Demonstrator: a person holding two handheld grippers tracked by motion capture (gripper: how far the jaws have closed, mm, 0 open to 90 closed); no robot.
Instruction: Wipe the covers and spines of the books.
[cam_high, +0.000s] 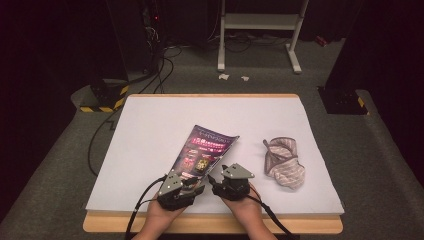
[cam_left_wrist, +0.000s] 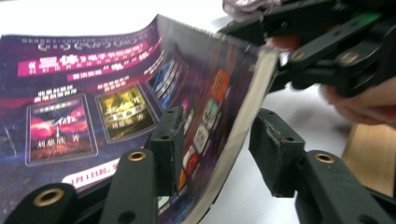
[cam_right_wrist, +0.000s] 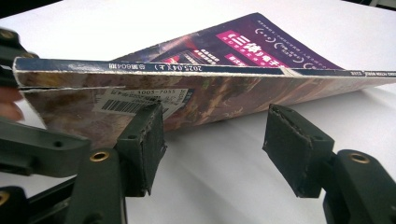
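Observation:
A magazine (cam_high: 207, 150) with a dark purple cover lies on the white table sheet (cam_high: 150, 125), its near edge raised and curling. In the left gripper view the raised page edge of the magazine (cam_left_wrist: 93, 93) stands between the jaws of my left gripper (cam_left_wrist: 217, 140); one pad overlaps the cover and the other stands apart from the edge, so the gripper is open. My right gripper (cam_right_wrist: 219, 140) is open too, its pads just below the back cover and barcode of the magazine (cam_right_wrist: 210, 88). In the high view the left gripper (cam_high: 192, 182) and right gripper (cam_high: 217, 180) sit side by side at the magazine's near end.
A crumpled striped cloth (cam_high: 285, 162) lies on the sheet to the right of the magazine. The bare wooden table edge (cam_high: 215, 225) runs along the front. Cables (cam_high: 100, 145) hang off the left side, and a white stand (cam_high: 260, 30) is on the floor behind.

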